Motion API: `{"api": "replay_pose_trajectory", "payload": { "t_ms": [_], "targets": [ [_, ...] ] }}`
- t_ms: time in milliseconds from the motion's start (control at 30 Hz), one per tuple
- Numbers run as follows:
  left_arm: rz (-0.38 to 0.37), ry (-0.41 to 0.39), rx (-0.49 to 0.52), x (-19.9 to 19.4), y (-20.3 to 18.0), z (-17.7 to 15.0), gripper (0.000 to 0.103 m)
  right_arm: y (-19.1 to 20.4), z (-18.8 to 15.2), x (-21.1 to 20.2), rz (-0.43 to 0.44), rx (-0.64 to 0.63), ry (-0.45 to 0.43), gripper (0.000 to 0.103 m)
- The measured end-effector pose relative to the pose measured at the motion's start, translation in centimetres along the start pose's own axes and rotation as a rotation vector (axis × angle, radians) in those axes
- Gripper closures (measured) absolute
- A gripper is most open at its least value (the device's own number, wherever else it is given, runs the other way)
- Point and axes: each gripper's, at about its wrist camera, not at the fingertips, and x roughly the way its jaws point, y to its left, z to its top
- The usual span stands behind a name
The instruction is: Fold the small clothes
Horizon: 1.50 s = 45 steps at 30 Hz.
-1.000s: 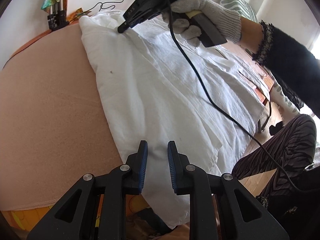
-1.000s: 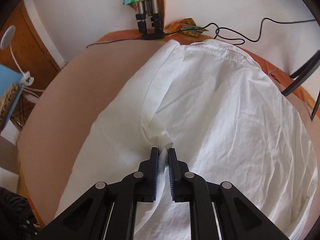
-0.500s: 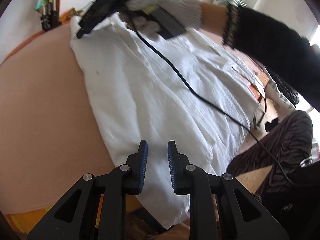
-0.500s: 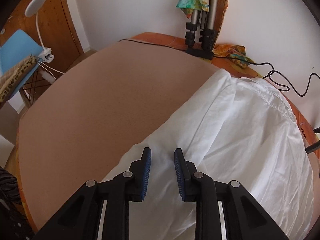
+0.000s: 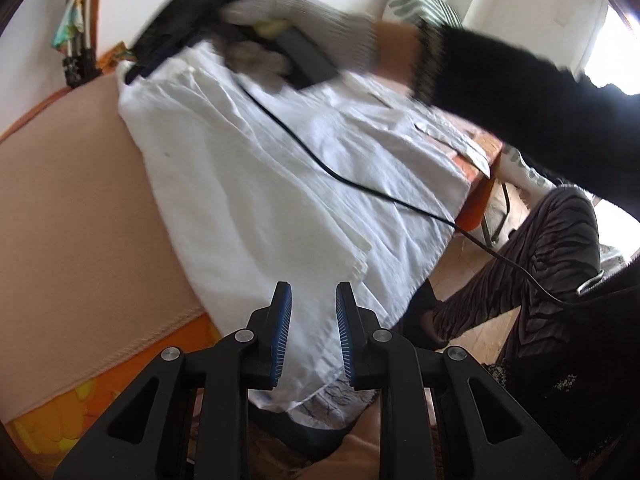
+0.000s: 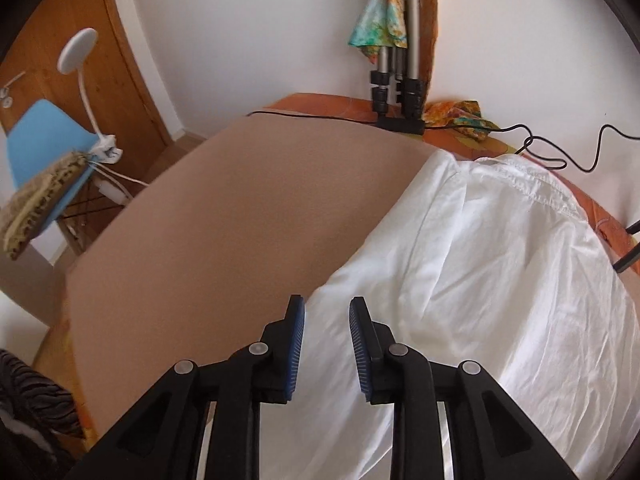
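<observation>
A white shirt (image 5: 260,184) lies spread over the tan table cover (image 5: 72,208), its collar end toward the wall. My left gripper (image 5: 313,312) hovers open above the shirt's near hem, which hangs over the table edge; nothing sits between its blue pads. At the far end a gloved hand (image 5: 304,12) holds my right gripper (image 5: 138,72) just above the collar end. In the right wrist view the right gripper (image 6: 326,320) hangs over the left edge of the shirt (image 6: 500,280). Its jaws are opening and hold nothing.
A black cable (image 5: 320,164) trails from the right gripper across the shirt. A tripod (image 6: 396,80) and loose cables (image 6: 560,152) stand at the wall. A blue chair (image 6: 40,152) and white lamp (image 6: 78,52) are off the table's left. A striped-trousered leg (image 5: 540,260) is at the right.
The right gripper let go of the shirt fold it pinched, lifted and swung left toward the bare tan cover. The left gripper drifted back toward the table's near edge, still open.
</observation>
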Motion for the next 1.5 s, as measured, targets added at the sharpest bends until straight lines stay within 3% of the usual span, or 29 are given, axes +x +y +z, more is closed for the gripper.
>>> {"api": "replay_pose_trajectory", "payload": {
  "t_ms": [167,300,400,500,633,767,933,1067,1300,1500],
  "targets": [
    [0.053,-0.102,-0.122,-3.1,3.4,1.1,0.084,3.8,-5.9,-2.8,0.119,-0.013,0.020,0.072],
    [0.091,-0.174,-0.230,-5.2,6.4,1.7,0.084,5.5,-8.7,-1.8,0.059,-0.063,0.071,0.072],
    [0.117,-0.202,-0.256,-6.0,7.4,2.2,0.084,4.8,-10.0,-1.8,0.076,0.019,0.073,0.072],
    [0.150,-0.218,-0.258,-6.3,7.8,3.0,0.084,4.6,-11.5,-2.3,0.044,0.030,0.077,0.072],
    [0.142,-0.229,-0.267,-6.1,7.9,4.4,0.084,6.0,-13.8,-3.8,0.039,-0.004,0.096,0.072],
    [0.121,-0.245,-0.254,-5.6,6.9,5.6,0.084,5.5,-15.5,-7.6,0.012,0.061,0.032,0.069],
    [0.085,-0.238,-0.217,-4.0,4.6,6.8,0.080,2.0,-18.7,-14.3,-0.140,0.184,-0.100,0.050],
    [0.050,-0.207,-0.168,-2.3,2.3,8.1,0.080,-2.9,-22.1,-19.4,-0.286,0.325,-0.156,0.049],
    [0.030,-0.164,-0.054,0.1,-1.3,9.0,0.080,-12.1,-30.9,-26.5,-0.531,0.604,-0.157,0.048],
    [-0.030,-0.123,-0.105,3.1,-1.3,11.5,0.080,-16.8,-37.7,-30.4,-0.541,0.844,-0.190,0.047]
  ]
}}
